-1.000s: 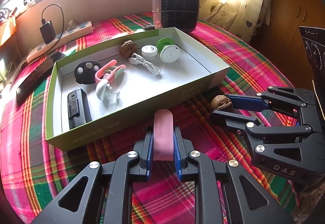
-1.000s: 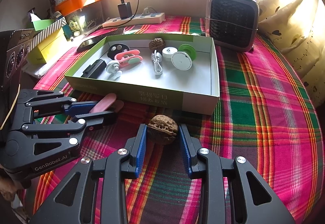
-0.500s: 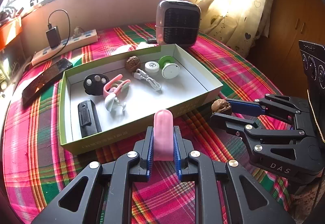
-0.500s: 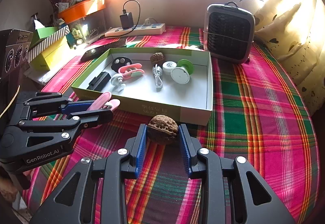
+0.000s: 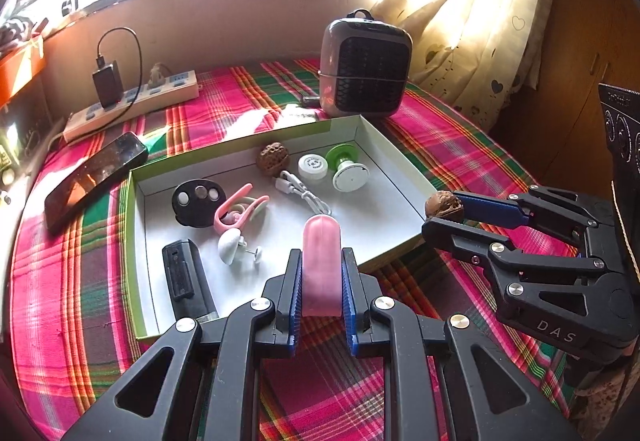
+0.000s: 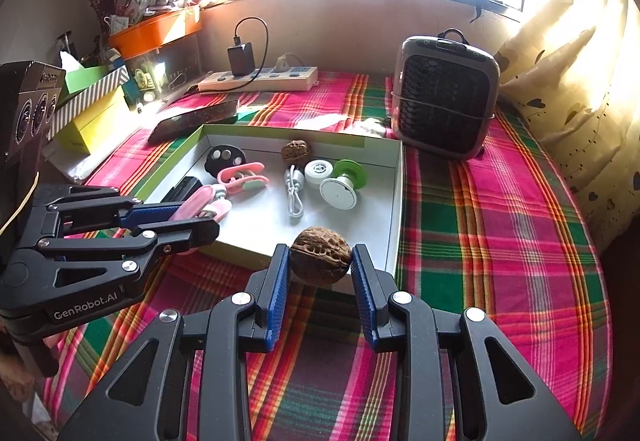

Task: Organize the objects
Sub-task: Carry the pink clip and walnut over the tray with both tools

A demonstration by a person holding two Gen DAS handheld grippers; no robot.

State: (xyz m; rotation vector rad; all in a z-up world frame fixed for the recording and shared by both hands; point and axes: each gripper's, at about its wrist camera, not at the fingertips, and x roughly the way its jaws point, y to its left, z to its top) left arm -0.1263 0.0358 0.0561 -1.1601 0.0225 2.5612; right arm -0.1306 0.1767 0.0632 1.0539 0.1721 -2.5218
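Observation:
My left gripper (image 5: 321,267) is shut on a pink oblong case (image 5: 321,263) and holds it above the near edge of the open green-and-white box (image 5: 404,157). My right gripper (image 6: 320,265) is shut on a brown walnut (image 6: 320,260) and holds it over the box's near right corner (image 6: 394,233). Each gripper shows in the other's view: the right one with the walnut (image 5: 444,204), the left one with the pink case (image 6: 196,203). In the box lie another walnut (image 5: 273,158), a white cable (image 5: 304,193), a white disc, a green-and-white spool (image 5: 347,169), a pink clip and black items.
A grey heater (image 5: 365,75) stands behind the box. A power strip with charger (image 5: 132,101) and a black phone (image 5: 96,175) lie at the back left on the plaid cloth. Boxes and an orange tray (image 6: 156,33) crowd the left side. A curtain (image 6: 580,73) hangs at the right.
Both grippers have risen and moved forward with their loads: the pink case and the walnut were low in front of the box and now hang over its near edge.

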